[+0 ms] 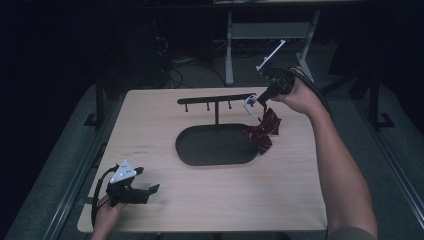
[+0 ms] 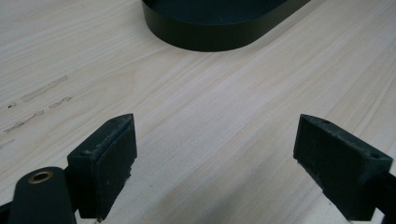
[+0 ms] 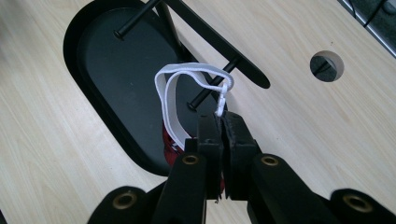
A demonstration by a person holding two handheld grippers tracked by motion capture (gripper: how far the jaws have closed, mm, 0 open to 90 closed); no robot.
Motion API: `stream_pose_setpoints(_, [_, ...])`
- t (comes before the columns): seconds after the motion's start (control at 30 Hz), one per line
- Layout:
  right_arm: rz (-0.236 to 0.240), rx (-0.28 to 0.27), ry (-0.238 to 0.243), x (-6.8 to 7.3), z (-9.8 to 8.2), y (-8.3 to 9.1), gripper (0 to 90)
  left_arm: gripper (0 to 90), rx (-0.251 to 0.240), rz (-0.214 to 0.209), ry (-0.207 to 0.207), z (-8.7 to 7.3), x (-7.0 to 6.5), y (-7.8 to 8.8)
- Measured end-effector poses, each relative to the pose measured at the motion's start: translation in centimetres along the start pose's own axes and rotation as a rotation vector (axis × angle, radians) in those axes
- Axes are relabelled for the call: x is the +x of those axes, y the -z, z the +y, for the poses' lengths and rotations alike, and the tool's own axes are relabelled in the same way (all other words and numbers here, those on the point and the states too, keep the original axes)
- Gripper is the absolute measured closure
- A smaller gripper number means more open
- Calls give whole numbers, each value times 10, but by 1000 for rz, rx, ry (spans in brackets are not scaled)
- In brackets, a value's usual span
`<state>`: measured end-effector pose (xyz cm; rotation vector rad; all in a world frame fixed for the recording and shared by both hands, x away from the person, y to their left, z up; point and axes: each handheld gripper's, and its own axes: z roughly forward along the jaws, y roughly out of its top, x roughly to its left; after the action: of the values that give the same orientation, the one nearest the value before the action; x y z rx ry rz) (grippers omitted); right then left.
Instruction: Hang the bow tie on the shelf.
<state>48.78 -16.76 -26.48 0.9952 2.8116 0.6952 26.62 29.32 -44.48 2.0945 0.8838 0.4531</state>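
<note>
A red plaid bow on a white elastic band is held up by the right gripper beside the right end of a black hanger stand, at the far right of a light wooden table. The right gripper's jaws are seen pressed together on the band in the right gripper view, where the white elastic band loops up from the closed pads and lies against one of the short pegs that jut from the stand's crossbar. Whether the loop is hooked over that peg or only rests on it cannot be told. A sliver of the bow is visible below the band, over the rim of the stand's oval black tray.

In the high view the bow is shown dangling under the gripper, over the right edge of the tray, with the person's right forearm stretched along the table's right side.

The left gripper is held low over the near left corner of the table, well apart from the stand. Its jaws are spread wide with nothing between them, as the left gripper view makes plain: bare wood is framed by the two black pads, and the curved wall of the tray is seen farther off. A round cable hole is cut in the tabletop beyond the crossbar.
</note>
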Motion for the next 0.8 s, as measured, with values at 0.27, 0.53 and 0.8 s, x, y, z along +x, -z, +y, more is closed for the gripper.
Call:
stream_pose_setpoints(0.27, [3,2,-21,-4,1,-3,868,131,0,0,5,1,-1,-1])
stream_pose_setpoints(0.53, [11,8,-22,-5,4,-11,866,130,5,-3,-4,1,-2,-1])
stream_pose_setpoints(0.8, [9,5,-33,-7,5,-15,865,131,11,-2,-12,1,-2,-1])
